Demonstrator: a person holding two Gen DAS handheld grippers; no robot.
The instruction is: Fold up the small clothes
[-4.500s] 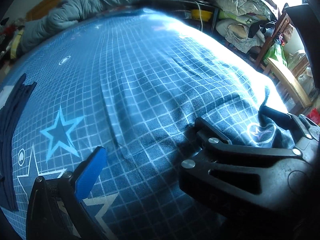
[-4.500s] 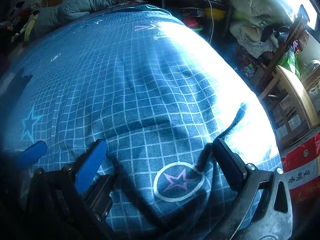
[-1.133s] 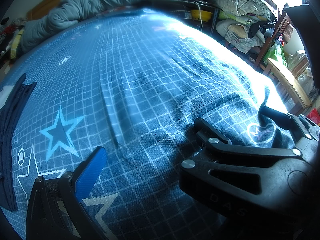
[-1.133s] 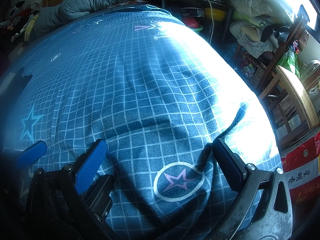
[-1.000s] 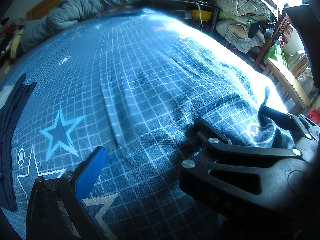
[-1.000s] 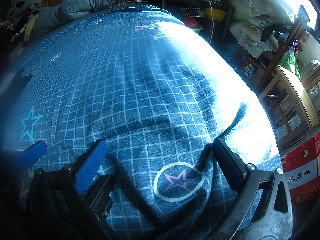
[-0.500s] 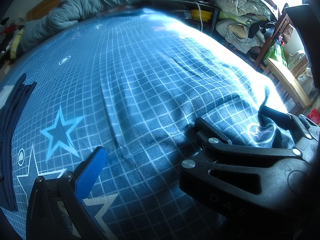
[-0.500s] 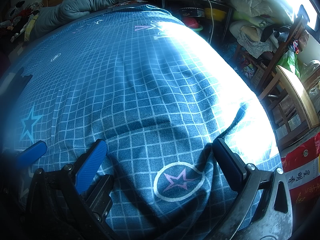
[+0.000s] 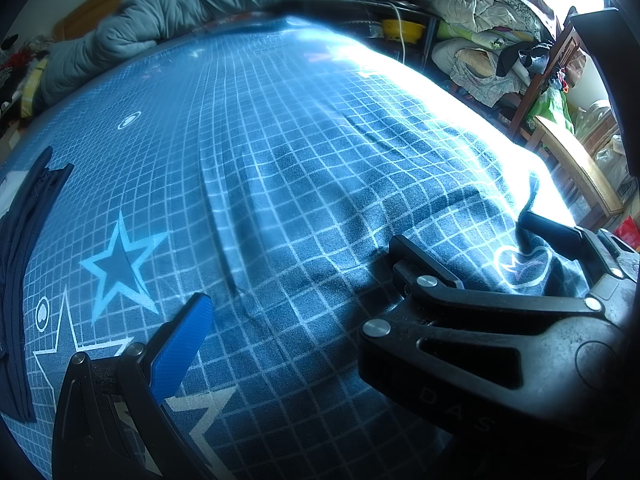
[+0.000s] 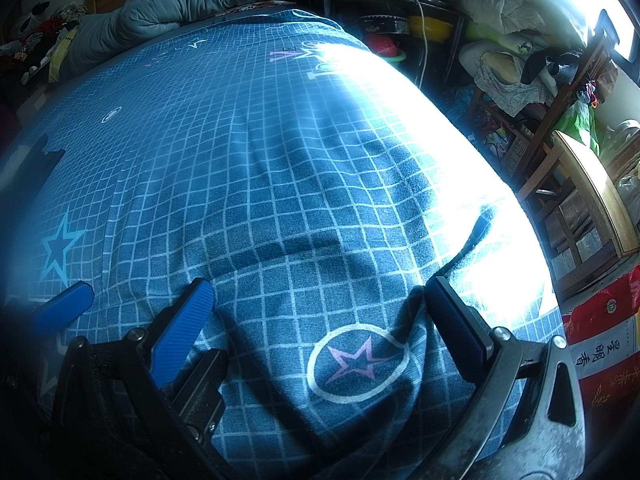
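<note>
Grippers idle: left gripper [image 9: 296, 276] and right gripper [image 10: 320, 304] both spread wide, nothing between jaws, sheet [image 10: 280, 160] bare ahead; garment [image 9: 20, 264] well left, ungrasped.

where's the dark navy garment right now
In the left wrist view the dark navy garment lies at the far left edge of the blue grid bedsheet, left of the large blue star print.
</note>
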